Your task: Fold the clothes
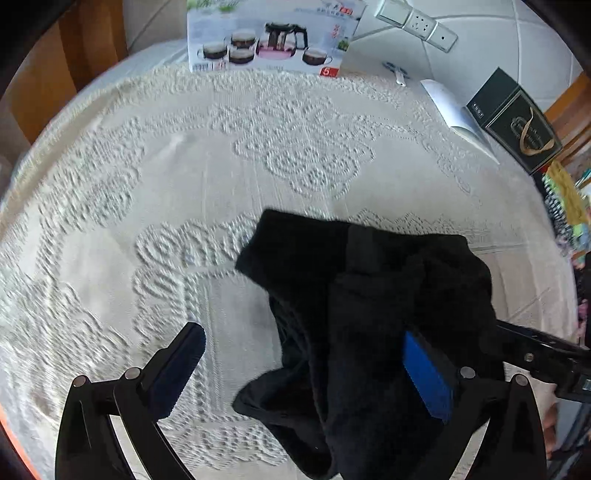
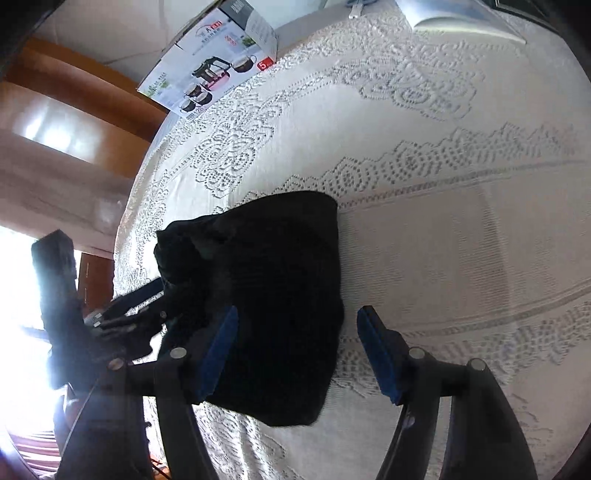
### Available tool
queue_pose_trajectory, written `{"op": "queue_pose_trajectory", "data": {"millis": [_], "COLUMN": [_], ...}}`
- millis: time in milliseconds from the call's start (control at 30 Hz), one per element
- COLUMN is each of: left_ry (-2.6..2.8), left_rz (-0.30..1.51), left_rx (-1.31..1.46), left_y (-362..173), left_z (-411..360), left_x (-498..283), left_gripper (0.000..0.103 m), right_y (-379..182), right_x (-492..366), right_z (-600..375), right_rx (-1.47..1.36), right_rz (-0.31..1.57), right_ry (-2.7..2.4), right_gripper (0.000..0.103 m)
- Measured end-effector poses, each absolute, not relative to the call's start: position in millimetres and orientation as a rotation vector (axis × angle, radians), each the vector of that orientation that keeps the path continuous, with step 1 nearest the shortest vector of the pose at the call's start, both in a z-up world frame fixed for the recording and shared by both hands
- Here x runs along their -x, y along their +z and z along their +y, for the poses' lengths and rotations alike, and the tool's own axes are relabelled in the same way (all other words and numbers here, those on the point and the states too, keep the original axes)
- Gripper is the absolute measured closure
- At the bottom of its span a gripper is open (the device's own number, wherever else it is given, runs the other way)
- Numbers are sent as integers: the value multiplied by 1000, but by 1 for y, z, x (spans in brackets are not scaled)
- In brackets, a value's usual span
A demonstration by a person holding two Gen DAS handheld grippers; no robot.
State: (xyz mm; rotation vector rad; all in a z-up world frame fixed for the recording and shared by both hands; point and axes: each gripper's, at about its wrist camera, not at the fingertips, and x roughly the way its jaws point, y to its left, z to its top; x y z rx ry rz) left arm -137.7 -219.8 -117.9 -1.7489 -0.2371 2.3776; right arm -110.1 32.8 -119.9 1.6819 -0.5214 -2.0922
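A white lace tablecloth [image 1: 155,177] with a flower pattern covers the table. At its far edge stands a tea-set box [image 1: 266,37], and to the far right a dark box [image 1: 517,122] beside a white booklet [image 1: 450,107]. Behind is a white tiled wall [image 1: 509,40] with a socket strip [image 1: 417,22]. Brown wooden furniture [image 2: 74,107] stands left, and bright light floods in at the near left [image 2: 18,295].
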Motion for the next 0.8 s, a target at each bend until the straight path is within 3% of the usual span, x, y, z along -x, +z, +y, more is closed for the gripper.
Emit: {"op": "queue_pose_trajectory", "data": {"millis": [67,333,500,533,700,733,767,800], "left_ry": [2354,2378,2296,2297,2331,2317,2294,2271], "left_rz": [-288,-294,-224,-208,-119,-140,-181,-222], "left_rx": [1743,1591,1702,1701,1656,1660,1656,1652], "left_y": [-116,-83,-123,-129,-131,-130,-128,-126], "left_z": [-224,-219,-207,-205,-197,-197,-196,-196], "left_x": [133,132,140,140,138,138,139,140], "left_gripper": [6,8,7,3,0,7,26,37], "right_y": [-124,-117,-120,-122,-130,-129,-128,-128], "right_x": [110,103,97,97,98,98,97,96], "right_z": [31,39,36,34,27,25,23,21], "right_rx": [-1690,-1668,-1669,-1670,-1641,-1636,-1631,-1626], "right_rz": [-527,-540,-493,-489,-433,-412,-407,-397], "right_ry": [-2080,-2102,-2078,-2075,-2092,-2097,-2093,-2092], "right_gripper": [36,36,36,36,36,48,54,55]}}
